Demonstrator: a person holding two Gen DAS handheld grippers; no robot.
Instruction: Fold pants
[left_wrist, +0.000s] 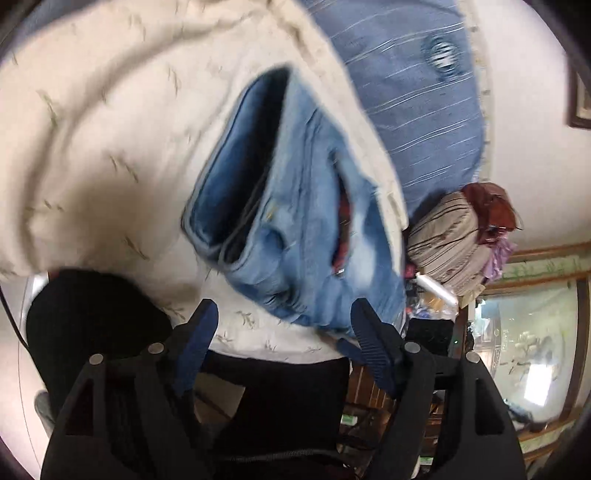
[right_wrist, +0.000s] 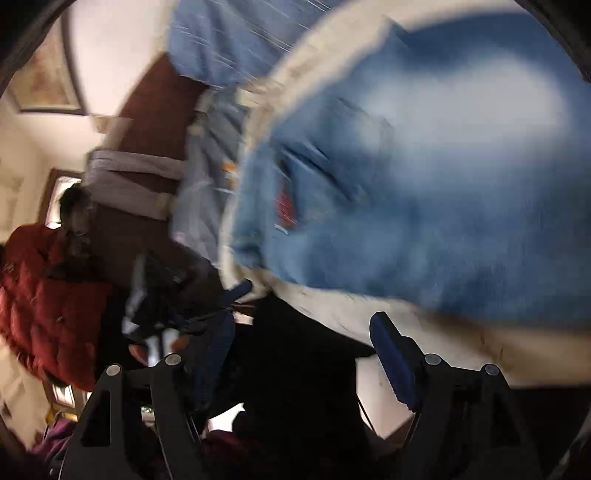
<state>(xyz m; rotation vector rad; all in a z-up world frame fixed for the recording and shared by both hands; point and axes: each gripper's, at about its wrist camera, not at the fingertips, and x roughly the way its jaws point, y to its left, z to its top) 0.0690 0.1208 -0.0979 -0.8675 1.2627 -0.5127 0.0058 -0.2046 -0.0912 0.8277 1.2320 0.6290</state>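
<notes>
Both tongs (left_wrist: 283, 314) (right_wrist: 314, 317) gape empty over folded jeans (left_wrist: 295, 221) on, seemingly, a cream bedspread (left_wrist: 92, 147).

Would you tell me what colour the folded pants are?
Light blue faded denim pants; clearest in the left wrist view.

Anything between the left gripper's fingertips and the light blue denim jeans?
Nothing. In the left wrist view, only bare cream bedspread separates the open left gripper from the folded light blue denim jeans.
</notes>
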